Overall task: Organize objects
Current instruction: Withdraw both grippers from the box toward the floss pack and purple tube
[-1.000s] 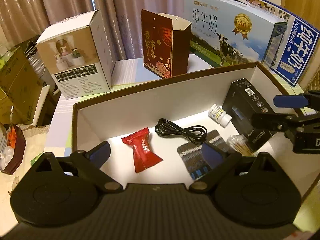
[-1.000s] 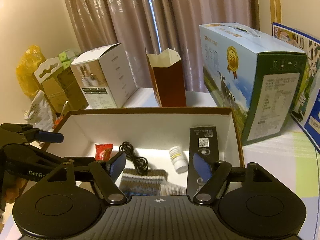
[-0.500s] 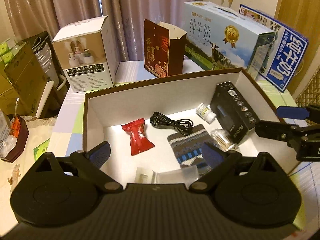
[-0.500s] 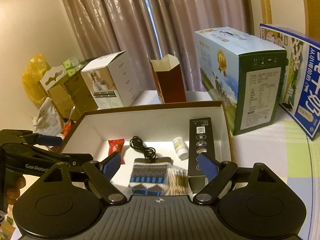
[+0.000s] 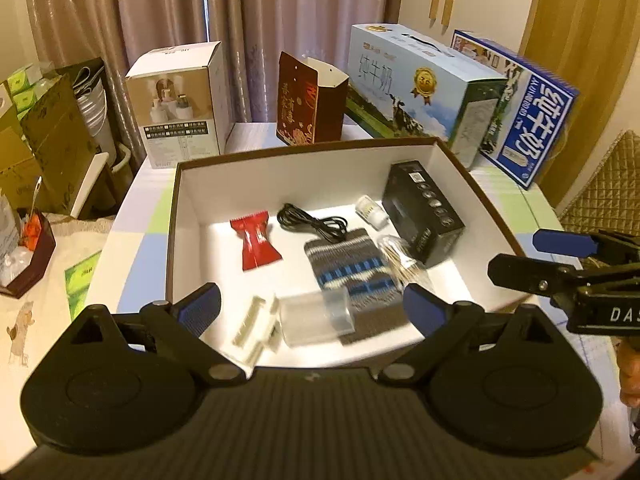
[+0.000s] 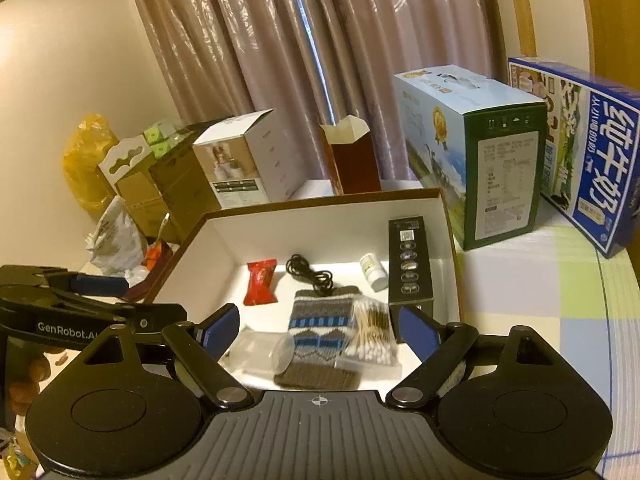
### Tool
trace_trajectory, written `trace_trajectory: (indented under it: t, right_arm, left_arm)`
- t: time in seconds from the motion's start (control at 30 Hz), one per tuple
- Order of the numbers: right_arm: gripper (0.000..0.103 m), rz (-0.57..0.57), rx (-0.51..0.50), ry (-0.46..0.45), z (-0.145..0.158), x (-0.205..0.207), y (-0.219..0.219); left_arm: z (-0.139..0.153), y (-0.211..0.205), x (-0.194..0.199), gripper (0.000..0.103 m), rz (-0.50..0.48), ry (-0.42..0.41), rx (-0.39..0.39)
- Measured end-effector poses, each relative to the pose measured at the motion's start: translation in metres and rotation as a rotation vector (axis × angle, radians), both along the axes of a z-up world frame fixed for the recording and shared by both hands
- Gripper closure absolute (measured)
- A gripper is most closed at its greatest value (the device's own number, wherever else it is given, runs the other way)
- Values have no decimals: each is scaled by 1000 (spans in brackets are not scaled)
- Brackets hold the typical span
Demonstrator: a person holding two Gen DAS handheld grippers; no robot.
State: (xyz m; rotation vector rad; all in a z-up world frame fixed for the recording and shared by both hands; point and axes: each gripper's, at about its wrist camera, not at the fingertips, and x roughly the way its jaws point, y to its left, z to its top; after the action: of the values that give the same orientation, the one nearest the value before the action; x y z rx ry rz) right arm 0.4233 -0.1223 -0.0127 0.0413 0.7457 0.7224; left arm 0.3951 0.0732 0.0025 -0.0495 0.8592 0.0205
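Note:
A brown-rimmed box with a white inside (image 5: 304, 150) (image 6: 320, 202) lies open on the table. In it are a red candy packet (image 5: 256, 240) (image 6: 262, 282), a black cable (image 5: 312, 222), a small white bottle (image 5: 372, 212), a black carton (image 5: 422, 214) (image 6: 410, 264), a knitted pouch (image 5: 352, 268) (image 6: 320, 320), a bag of cotton swabs (image 6: 370, 330) and a clear plastic container (image 5: 316, 316) (image 6: 262, 350). My left gripper (image 5: 310, 308) hovers open over the box's near edge, holding nothing. My right gripper (image 6: 319, 327) is open and empty too, at the box's near right side.
Behind the box stand a white product box (image 5: 180, 108), a dark red paper bag (image 5: 310, 108) and two milk cartons (image 5: 420, 88) (image 5: 536, 120). Cardboard boxes and bags crowd the left (image 6: 132, 184). A quilted seat (image 5: 600, 184) is at the right.
Both grippers have drawn back and up from the box, so more of its near part shows. The clear container and small white pieces have come into view.

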Motion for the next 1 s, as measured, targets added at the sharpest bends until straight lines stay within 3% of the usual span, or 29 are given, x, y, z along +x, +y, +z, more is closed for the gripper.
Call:
trace_trajectory:
  t: [0.4, 1.0]
  right_arm:
    - [18, 3, 1, 19, 3, -53, -25]
    - [18, 12, -48, 84, -17, -118, -55]
  left_arm:
    - [-3, -18, -59, 7, 5, 34, -16]
    - [-26, -37, -125, 7, 12, 100, -21]
